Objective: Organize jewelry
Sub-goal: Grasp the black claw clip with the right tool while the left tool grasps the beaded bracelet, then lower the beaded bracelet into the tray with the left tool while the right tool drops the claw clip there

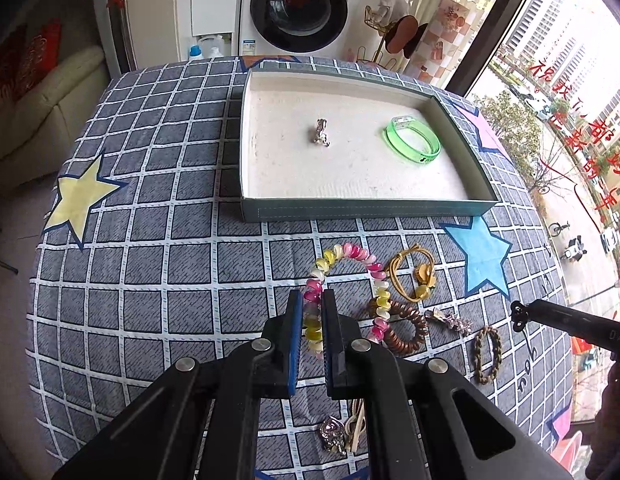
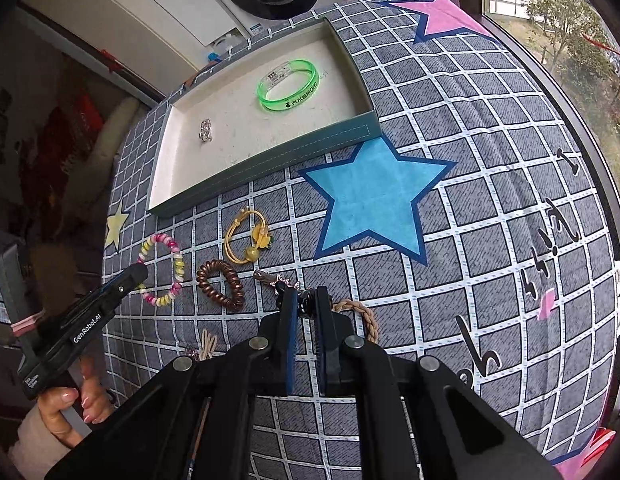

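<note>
My left gripper (image 1: 311,300) is shut on a pink, yellow and white coil bracelet (image 1: 351,252), pinching its left side just above the checked cloth. In the right wrist view, the left gripper (image 2: 136,274) meets that coil bracelet (image 2: 178,268) at its lower left. My right gripper (image 2: 306,300) is shut on a small dark ornament (image 2: 308,307). It shows again at the right gripper's (image 1: 517,314) tip, lifted off the cloth. A grey-green tray (image 1: 365,210) with a white floor lies beyond, holding a green bangle (image 1: 413,140) and a silver charm (image 1: 321,132).
On the cloth lie a yellow hair tie (image 2: 248,240), a brown coil tie (image 2: 222,284), a silver star clip (image 2: 278,280), a braided bracelet (image 2: 363,314), a beige elastic (image 2: 208,344) and a silver heart piece (image 1: 333,434). A hand (image 2: 66,404) holds the left gripper's handle.
</note>
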{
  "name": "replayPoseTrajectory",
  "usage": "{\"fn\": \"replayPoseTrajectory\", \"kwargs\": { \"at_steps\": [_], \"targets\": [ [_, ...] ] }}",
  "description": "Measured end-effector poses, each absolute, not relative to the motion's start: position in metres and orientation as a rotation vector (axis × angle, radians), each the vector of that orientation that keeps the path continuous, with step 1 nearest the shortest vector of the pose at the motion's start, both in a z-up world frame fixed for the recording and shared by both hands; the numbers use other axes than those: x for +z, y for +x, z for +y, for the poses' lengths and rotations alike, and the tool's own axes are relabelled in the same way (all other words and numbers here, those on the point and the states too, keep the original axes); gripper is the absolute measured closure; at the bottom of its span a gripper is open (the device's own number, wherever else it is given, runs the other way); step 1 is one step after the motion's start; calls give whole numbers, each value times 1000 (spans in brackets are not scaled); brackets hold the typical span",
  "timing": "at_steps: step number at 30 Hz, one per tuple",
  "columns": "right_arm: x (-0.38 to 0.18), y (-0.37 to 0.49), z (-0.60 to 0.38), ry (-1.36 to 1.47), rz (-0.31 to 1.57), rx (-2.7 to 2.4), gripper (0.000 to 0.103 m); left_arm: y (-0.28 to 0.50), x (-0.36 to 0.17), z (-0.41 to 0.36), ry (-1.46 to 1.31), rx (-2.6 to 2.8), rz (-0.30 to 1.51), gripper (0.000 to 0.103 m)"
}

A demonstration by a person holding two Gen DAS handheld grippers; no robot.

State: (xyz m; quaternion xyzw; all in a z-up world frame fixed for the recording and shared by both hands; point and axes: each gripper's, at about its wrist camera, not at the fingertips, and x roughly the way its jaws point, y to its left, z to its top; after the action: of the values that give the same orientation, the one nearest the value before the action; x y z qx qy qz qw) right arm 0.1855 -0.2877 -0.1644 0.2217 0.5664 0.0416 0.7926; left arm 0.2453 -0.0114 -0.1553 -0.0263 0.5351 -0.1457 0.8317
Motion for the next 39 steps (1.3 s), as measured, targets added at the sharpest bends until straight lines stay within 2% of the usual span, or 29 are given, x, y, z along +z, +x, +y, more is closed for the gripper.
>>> {"fn": "replayPoseTrajectory", "kwargs": {
  "at_steps": [10,17,27,34,39],
  "targets": [
    [-143,221,-298,474,1170,121,94,270,-119,-17,-90,-319,1057,82],
    [-135,272,-305,478,1144,149,94,306,-118,-33,-85,-302,1038,82],
    [-167,347,-300,521,1226,212,94,349,-153,-47,-72,-254,1099,82],
    [-203,369,-302,534,1315,232,94,365,-181,-53,-65,-217,1160,82],
    [-208,384,-307,545,1309,234,94,375,-195,-58,-26,-187,1179,82]
  ]
}}
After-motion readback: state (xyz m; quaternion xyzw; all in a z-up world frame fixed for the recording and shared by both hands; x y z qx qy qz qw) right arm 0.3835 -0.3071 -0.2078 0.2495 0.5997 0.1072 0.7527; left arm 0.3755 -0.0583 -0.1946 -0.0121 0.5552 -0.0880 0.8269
